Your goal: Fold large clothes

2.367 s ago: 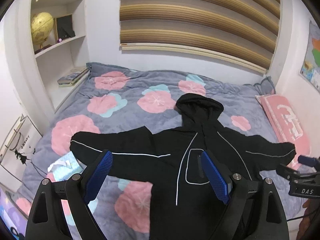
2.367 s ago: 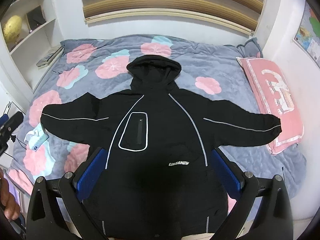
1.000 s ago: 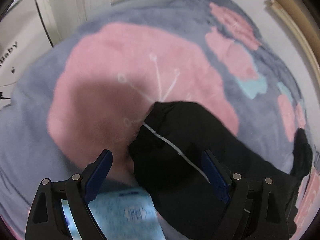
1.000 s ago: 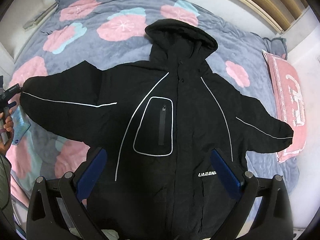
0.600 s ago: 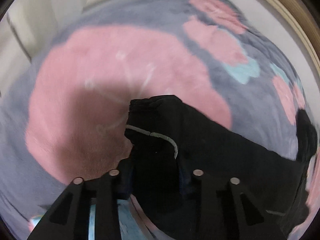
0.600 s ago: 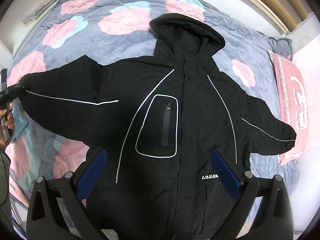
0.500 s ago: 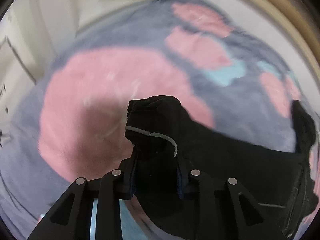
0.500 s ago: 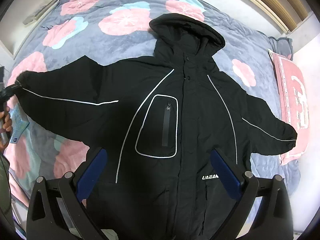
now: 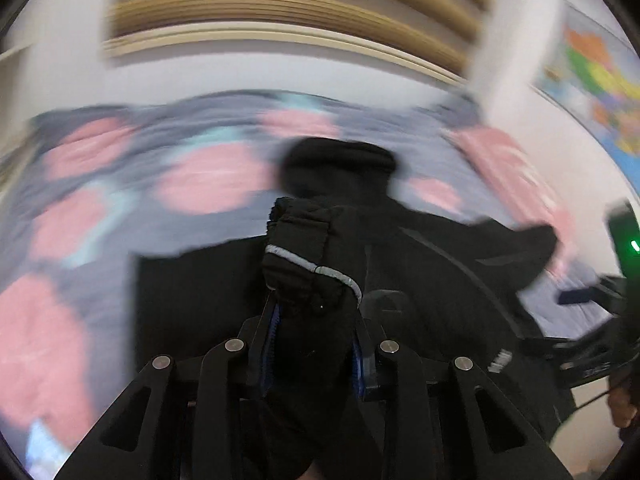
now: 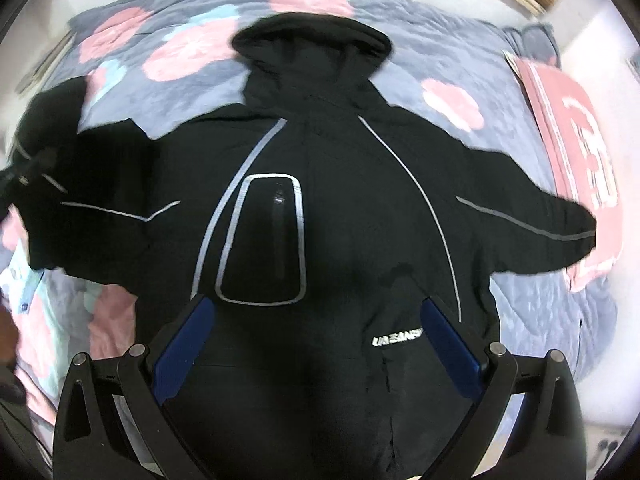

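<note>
A black hooded jacket (image 10: 340,208) with grey reflective piping lies face up on the bed, hood toward the headboard. My left gripper (image 9: 314,332) is shut on the cuff of the jacket's left sleeve (image 9: 304,248), which bunches up between the blue pads, lifted above the jacket body. In the right wrist view that sleeve (image 10: 52,152) is raised at the left edge, blurred. My right gripper (image 10: 316,340) hangs open over the jacket's lower front, nothing between its fingers. The other sleeve (image 10: 552,224) lies stretched to the right.
A grey quilt with pink flowers (image 10: 184,52) covers the bed. A pink pillow (image 10: 576,136) lies at the right side, under the right cuff. A light blue packet (image 10: 24,292) sits on the quilt at the left. Striped blinds (image 9: 280,8) hang behind.
My left gripper closed on the sleeve cuff, then lifted it and swung it over toward the jacket's middle, rolling as it went. The right gripper dropped slightly closer to the jacket.
</note>
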The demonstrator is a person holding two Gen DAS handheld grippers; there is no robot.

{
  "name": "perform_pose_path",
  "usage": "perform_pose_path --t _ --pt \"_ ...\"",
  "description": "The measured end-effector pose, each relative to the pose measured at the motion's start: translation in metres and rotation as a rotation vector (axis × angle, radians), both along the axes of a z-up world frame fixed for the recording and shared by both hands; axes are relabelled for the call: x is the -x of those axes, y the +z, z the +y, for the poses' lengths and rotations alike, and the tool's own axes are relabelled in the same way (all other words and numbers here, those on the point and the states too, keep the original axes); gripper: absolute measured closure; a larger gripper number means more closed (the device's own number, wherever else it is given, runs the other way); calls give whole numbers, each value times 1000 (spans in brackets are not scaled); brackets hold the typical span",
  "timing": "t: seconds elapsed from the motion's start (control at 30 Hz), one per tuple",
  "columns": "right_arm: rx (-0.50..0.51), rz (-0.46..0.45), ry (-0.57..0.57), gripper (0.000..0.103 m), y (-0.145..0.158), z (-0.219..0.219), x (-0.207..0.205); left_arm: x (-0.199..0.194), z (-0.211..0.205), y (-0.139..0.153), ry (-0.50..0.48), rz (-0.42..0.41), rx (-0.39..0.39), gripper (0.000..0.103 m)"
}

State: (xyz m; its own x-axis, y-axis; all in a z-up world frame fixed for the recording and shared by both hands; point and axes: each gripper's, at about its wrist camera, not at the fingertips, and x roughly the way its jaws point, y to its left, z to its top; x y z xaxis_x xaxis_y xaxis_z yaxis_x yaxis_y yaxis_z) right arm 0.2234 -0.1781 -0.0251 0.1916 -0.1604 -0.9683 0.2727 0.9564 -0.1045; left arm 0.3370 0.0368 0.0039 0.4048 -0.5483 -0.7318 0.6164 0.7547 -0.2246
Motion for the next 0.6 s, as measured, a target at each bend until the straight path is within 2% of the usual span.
perform_pose_path --t 0.07,0.13,0.3,0.37,0.4,0.43,0.47,0.53,0.6 --pt "-5 5 -29 0 -5 -14 5 6 -48 -15 -75 34 10 74" --pt "4 14 -57 0 -10 -29 11 5 -97 -45 -131 87 -3 73" --pt "25 48 -130 0 -22 -68 30 -6 -164 -122 -141 255 -59 70" --pt "31 54 -153 0 -26 -80 34 -10 -178 -155 -146 316 -84 60" --pt "31 55 -167 0 -29 -88 37 -8 -178 -162 -147 342 -86 53" --pt "29 55 -172 0 -32 -92 37 -11 -182 -170 -148 376 -74 41" --pt "28 56 -176 0 -36 -95 39 -12 -183 -170 -153 411 -43 36" --pt "11 40 -171 0 -43 -100 41 -15 -180 -158 -170 469 54 35" --pt "-21 12 -162 0 -46 -103 40 -16 -170 -142 -217 562 214 34"
